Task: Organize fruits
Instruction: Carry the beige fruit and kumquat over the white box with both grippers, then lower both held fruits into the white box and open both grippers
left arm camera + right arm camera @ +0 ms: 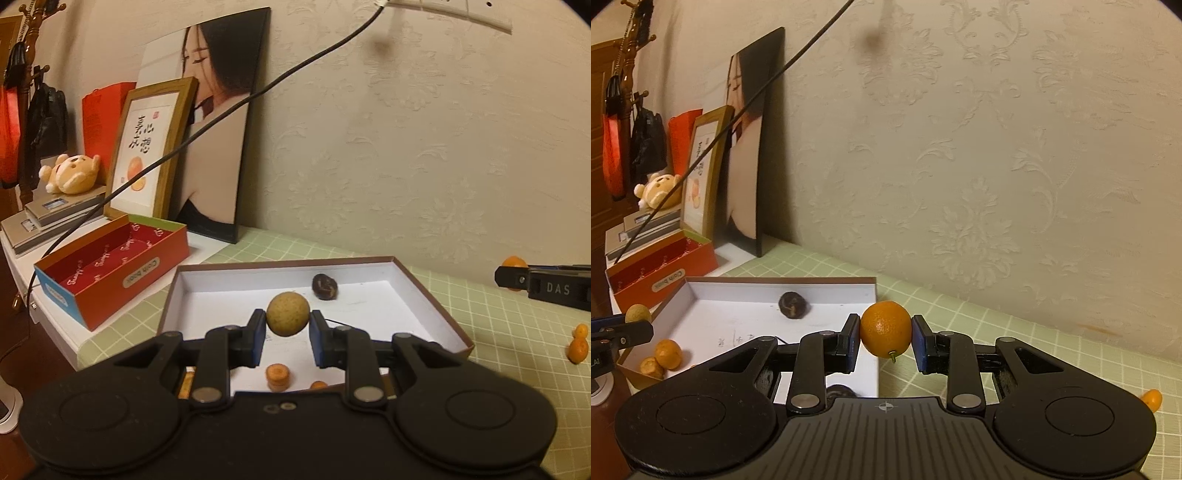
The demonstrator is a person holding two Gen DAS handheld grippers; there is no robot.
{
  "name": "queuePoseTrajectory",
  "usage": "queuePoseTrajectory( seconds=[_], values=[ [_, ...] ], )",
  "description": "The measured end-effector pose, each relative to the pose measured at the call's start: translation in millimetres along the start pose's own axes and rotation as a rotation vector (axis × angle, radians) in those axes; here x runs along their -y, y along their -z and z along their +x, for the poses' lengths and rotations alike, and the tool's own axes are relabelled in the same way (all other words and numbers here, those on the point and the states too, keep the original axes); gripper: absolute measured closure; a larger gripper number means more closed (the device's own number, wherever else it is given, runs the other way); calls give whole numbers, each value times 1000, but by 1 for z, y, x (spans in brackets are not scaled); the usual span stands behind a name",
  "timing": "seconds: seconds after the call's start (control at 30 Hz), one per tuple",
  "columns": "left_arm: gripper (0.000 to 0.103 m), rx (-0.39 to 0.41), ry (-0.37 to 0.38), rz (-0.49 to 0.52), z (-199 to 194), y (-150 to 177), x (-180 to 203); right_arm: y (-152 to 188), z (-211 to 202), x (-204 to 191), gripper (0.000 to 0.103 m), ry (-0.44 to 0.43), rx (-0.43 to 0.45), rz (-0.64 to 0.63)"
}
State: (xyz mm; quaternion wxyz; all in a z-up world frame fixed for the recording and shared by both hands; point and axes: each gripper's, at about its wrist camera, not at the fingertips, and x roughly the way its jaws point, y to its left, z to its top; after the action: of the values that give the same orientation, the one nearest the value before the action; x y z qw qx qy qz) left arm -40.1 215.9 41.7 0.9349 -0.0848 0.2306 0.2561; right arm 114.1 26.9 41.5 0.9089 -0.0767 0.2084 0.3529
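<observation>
- Fruits split between both grippers, a box and the counter
- Left gripper (288, 334): jaws clamped on a tan round fruit (288, 314), held above the white-lined box (436, 295)
- Right gripper (885, 345): jaws clamped on an orange citrus (885, 329), stem pointing down, held over the box's right edge at the boundary with the green grid mat (1052, 350)
- Left view: dark wrinkled fruit (324, 286) lies on the box floor at 12 o'clock from the tan fruit, near the far wall
- Left view: small orange fruit (278, 374) on the box floor at 6 o'clock from the tan fruit, between the jaws; another orange bit (318, 385) just beside it at 3 o'clock, partly hidden by the gripper
- Right view: two small orange fruits (668, 354) touching each other in the box's near-left corner, at 9 o'clock from the right gripper
- Right view: a dark item (842, 391) sits under the gripper at 7 o'clock from the citrus, mostly hidden, can't tell what it is
- Left view: two small citrus pieces (578, 343) touching on the mat at 3 o'clock, well apart from the box
- Right view: one more orange fruit (1151, 400) on the counter mat at 4 o'clock, partly behind the gripper body
- Red open box (110, 273) sits at 10 o'clock from the white box, beside it on a white shelf (55, 321); framed pictures (155, 147) lean on the wall behind
</observation>
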Motion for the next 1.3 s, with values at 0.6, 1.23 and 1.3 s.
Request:
queuePoseTrajectory(
  seconds=[0.6,1.23,1.3],
  values=[
    [88,-2,-77,-48,9,3,-35,1,24,-38,73,-92,-28,-33],
    [88,-9,-81,-48,22,7,-38,6,47,-52,73,-132,-58,-36],
    [88,-12,-81,-47,24,7,-38,7,48,-51,73,-133,-62,-35]
  ],
)
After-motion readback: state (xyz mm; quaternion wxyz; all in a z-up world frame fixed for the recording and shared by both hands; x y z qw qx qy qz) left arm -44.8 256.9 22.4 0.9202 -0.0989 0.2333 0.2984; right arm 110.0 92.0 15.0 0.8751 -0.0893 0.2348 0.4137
